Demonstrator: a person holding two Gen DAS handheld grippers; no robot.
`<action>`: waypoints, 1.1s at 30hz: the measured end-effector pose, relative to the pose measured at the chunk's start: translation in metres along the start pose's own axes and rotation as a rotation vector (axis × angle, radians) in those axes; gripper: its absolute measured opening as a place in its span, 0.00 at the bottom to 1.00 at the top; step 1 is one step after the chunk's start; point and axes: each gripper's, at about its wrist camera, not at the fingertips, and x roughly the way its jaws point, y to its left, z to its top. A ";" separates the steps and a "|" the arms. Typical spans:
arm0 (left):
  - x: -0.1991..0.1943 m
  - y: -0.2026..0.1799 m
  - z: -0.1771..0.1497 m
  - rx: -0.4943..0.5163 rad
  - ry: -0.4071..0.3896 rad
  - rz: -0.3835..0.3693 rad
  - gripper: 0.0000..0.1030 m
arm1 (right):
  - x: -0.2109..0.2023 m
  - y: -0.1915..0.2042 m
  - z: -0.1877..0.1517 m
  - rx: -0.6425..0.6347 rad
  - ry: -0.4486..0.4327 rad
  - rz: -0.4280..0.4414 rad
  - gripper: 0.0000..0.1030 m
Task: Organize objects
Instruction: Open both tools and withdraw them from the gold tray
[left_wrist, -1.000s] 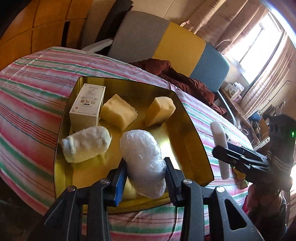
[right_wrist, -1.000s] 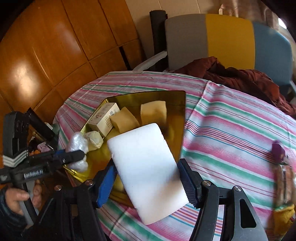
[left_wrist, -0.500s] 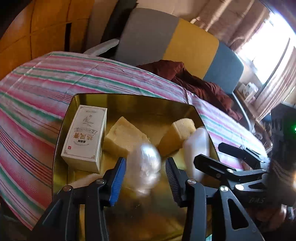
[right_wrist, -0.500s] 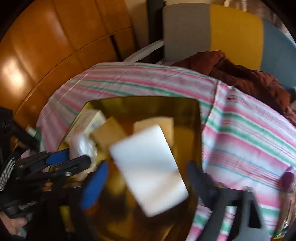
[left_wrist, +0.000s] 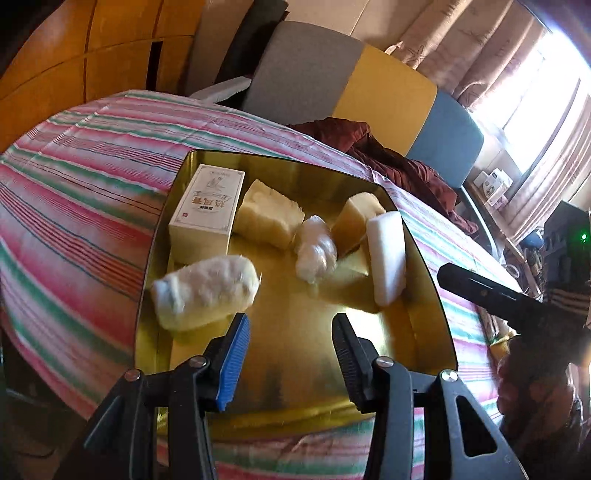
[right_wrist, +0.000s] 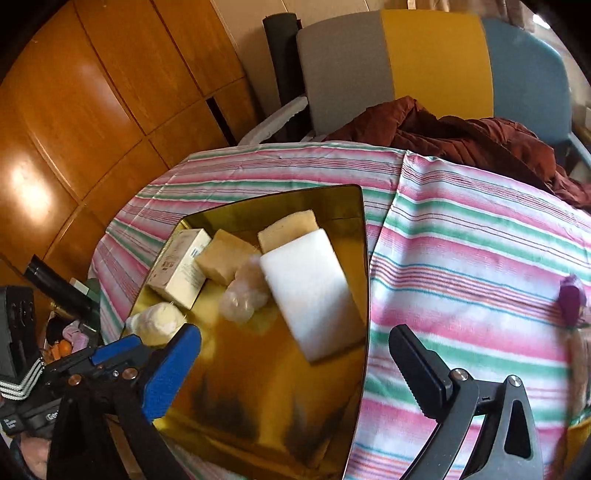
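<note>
White foam block (right_wrist: 310, 291) lies in tray (right_wrist: 364, 258), beyond released, widening right claw (right_wrist: 295, 365).

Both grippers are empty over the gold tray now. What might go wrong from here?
1. The white block lies tilted against a yellow sponge by the tray's right wall; a bump may topple it.
2. The plastic-wrapped bundle looks blurred, possibly unsettled, so it may roll.
3. The left gripper and right gripper, its jaws opening, hover close together and could collide.

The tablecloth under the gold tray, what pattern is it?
Pink, green and white stripes on the tablecloth; clearest in the right wrist view.
</note>
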 end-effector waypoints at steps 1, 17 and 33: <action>-0.004 -0.003 -0.002 0.011 -0.009 0.005 0.45 | -0.003 0.001 -0.003 -0.002 -0.001 -0.001 1.00; -0.036 -0.039 -0.011 0.155 -0.116 0.107 0.47 | -0.034 0.024 -0.039 -0.088 -0.032 -0.066 1.00; -0.042 -0.054 -0.017 0.217 -0.136 0.139 0.47 | -0.044 0.025 -0.052 -0.098 -0.051 -0.097 1.00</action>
